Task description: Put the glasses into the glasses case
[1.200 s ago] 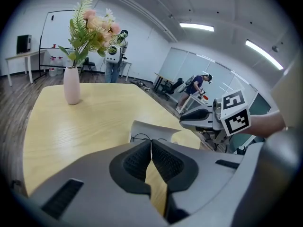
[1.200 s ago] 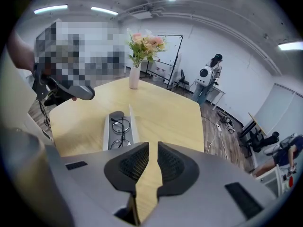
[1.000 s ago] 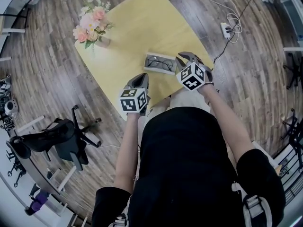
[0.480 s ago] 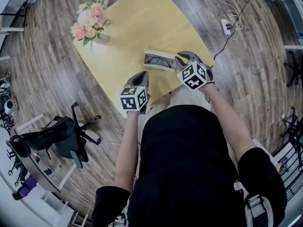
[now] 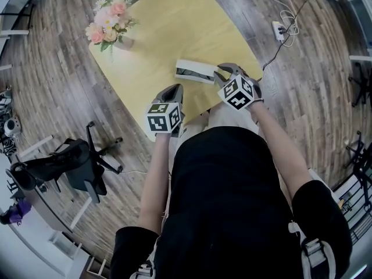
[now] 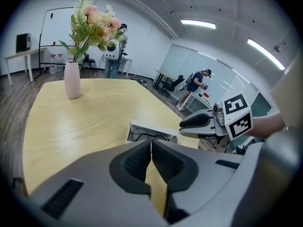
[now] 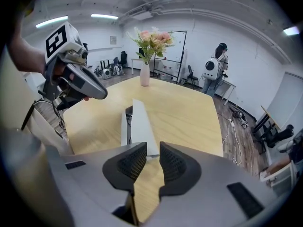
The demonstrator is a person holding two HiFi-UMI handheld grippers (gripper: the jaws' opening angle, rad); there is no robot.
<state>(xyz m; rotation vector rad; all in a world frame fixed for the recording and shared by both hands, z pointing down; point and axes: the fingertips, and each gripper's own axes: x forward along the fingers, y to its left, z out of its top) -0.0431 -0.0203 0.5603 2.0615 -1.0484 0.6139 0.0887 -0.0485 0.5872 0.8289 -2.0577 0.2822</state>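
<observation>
A white glasses case (image 5: 195,71) lies near the front edge of the yellow table (image 5: 168,28). Its lid (image 7: 140,119) stands half raised over the tray. In the left gripper view the black-rimmed glasses (image 6: 149,136) lie inside the case (image 6: 142,126). My right gripper (image 5: 221,72) is at the case's right end. Its jaws (image 7: 152,150) are opening, and the lid's near end sits just ahead of the gap, not pressed by the pads. My left gripper (image 5: 176,88) hovers over the table's front edge, short of the case, and is shut (image 6: 150,145) on nothing.
A pink vase of flowers (image 5: 110,27) stands at the table's far left corner. On the wooden floor, a power strip with cable (image 5: 278,36) lies to the right and an office chair (image 5: 70,167) stands to the left. People stand far off in the room.
The case lid has swung up and over the glasses, so the case looks narrower from above. My right gripper shifted slightly at the case's end, and its jaws have parted. The left gripper stayed put.
</observation>
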